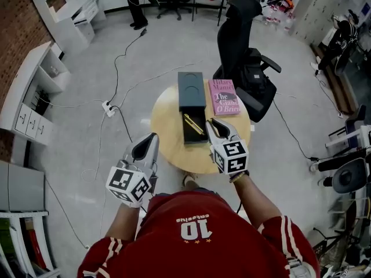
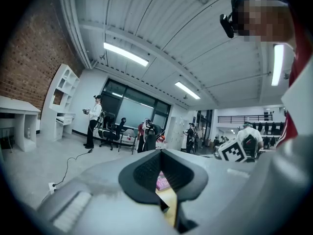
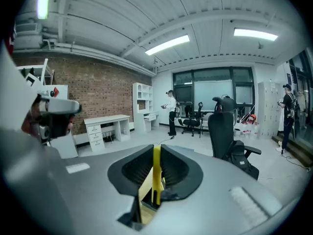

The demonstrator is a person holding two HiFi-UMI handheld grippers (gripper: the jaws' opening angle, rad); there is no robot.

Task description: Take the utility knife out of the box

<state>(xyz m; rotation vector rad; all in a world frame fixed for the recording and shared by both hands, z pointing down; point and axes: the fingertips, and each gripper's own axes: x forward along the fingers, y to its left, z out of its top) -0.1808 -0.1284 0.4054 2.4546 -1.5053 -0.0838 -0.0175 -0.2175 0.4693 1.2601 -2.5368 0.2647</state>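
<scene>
Above round wooden tabletop (image 1: 169,150), right hand-held gripper (image 3: 156,156) clamped on slim yellow utility knife (image 1: 193,124). Knife hangs over open dark grey rectangular box (image 1: 186,138), seems lifted clear of it. Long axis runs from jaws toward far-left. Left hand-held gripper (image 1: 152,138) closed, empty, farther off at tabletop edge.

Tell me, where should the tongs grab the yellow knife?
Across its two flat sides, near one end, coming from the person's side. The utility knife is long and thin, so flat pads get the most hold there. The right tongs already pinch it that way, edge up, over the open box.
</scene>
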